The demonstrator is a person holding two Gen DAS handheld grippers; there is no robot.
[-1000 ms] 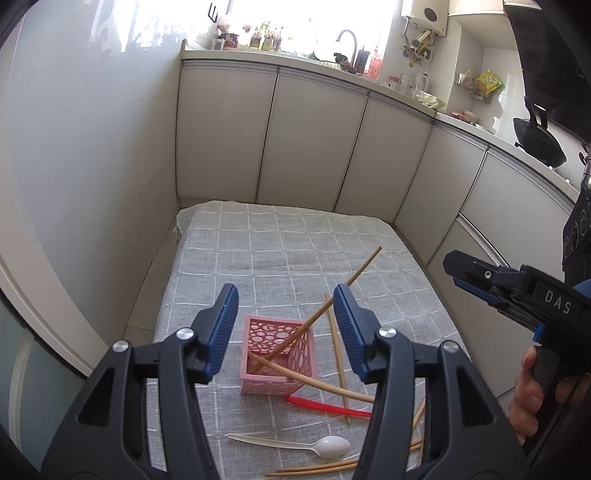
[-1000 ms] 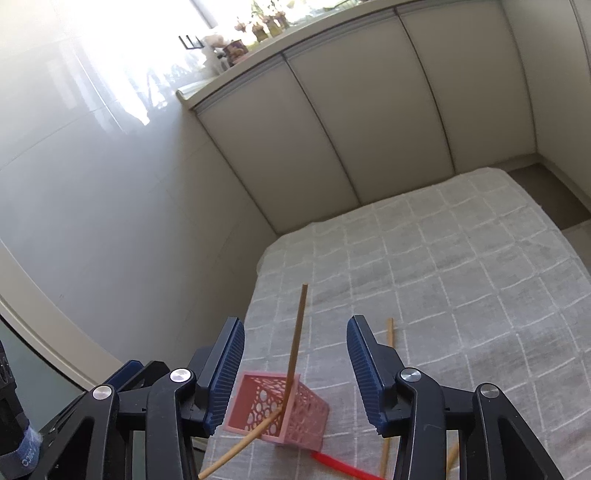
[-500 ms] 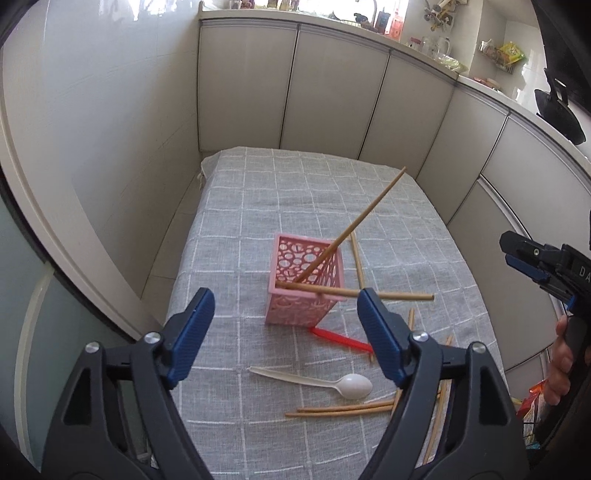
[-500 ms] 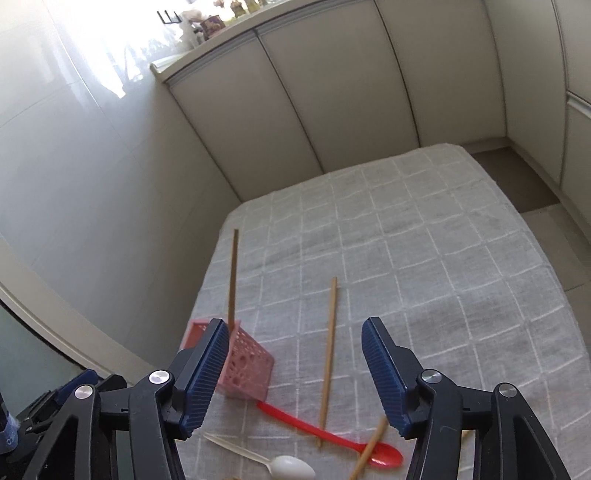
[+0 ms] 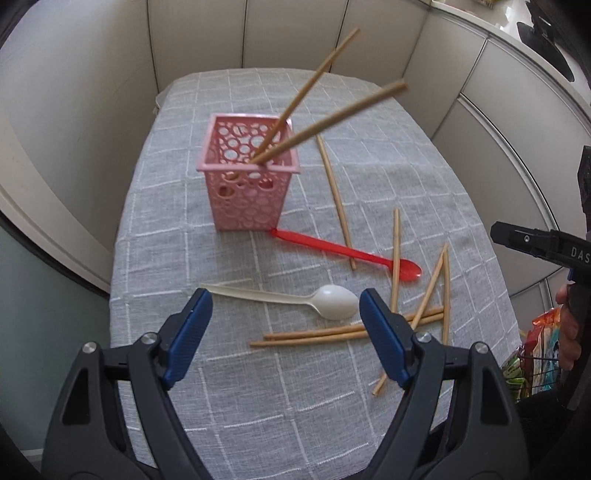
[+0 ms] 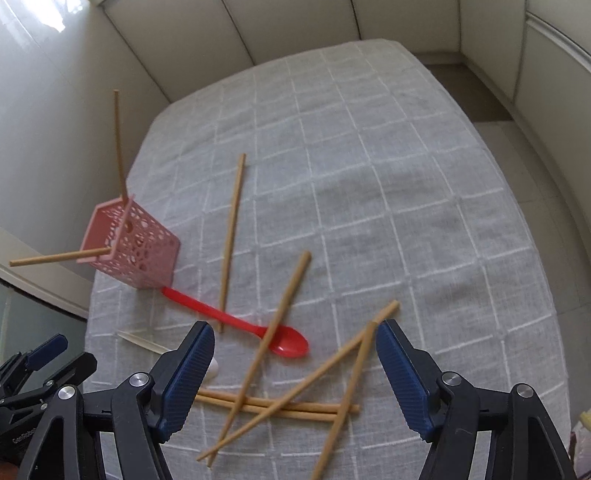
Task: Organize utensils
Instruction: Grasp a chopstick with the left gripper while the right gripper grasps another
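A pink perforated basket [image 5: 247, 192] [image 6: 136, 247] stands on the grey checked cloth with two chopsticks [image 5: 314, 81] leaning out of it. A red spoon [image 5: 343, 253] [image 6: 258, 328] lies with its handle tip at the basket's foot. Nearer lies a white spoon [image 5: 332, 302], under my open left gripper [image 5: 285, 299], which holds nothing. Several loose chopsticks [image 6: 280, 306] lie crossed on the cloth. My right gripper [image 6: 295, 328] hovers over them with its jaws opening and nothing gripped.
The cloth-covered table [image 5: 177, 369] is narrow, with pale cabinet doors [image 5: 199, 33] behind and a wall to the left. One chopstick [image 6: 231, 240] lies apart by the basket. Snack bags in a wire rack [image 5: 539, 350] sit off the table's right edge.
Both grippers have sunk toward the table and tipped downward, and their jaws have spread wider. The utensils and the basket have stayed in place.
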